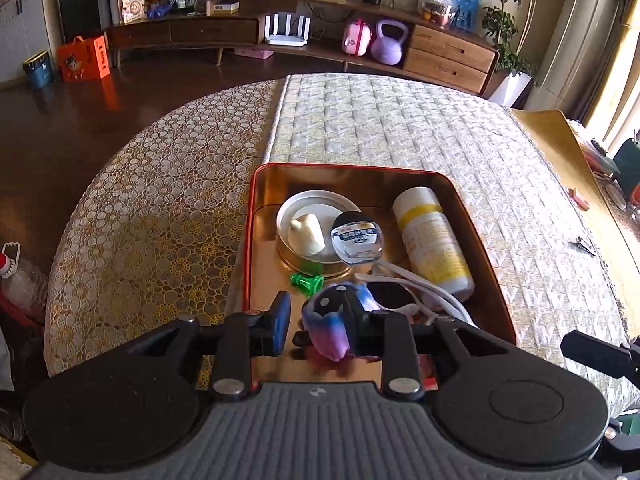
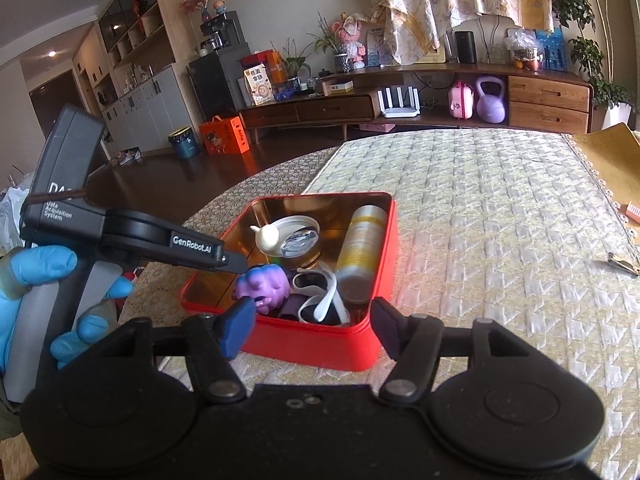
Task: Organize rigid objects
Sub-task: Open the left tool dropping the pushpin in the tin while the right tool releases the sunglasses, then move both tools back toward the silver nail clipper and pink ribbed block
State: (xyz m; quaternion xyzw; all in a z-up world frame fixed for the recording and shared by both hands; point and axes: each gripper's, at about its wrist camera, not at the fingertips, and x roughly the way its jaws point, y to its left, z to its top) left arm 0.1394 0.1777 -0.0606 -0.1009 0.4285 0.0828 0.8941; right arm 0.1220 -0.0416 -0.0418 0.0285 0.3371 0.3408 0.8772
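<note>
We find the left gripper (image 1: 316,326) partly open, the purple toy (image 1: 338,326) loose between its fingers, low in the red tin (image 1: 246,264). The right gripper (image 2: 308,330) stands open, empty, before the tin's near wall.

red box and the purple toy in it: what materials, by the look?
Red box: likely thin metal tin, painted red outside, glossy gold inside that mirrors its contents. Purple toy: probably soft rubber or vinyl, smooth, slightly glossy, blue-to-purple gradient; hardness unclear.
</note>
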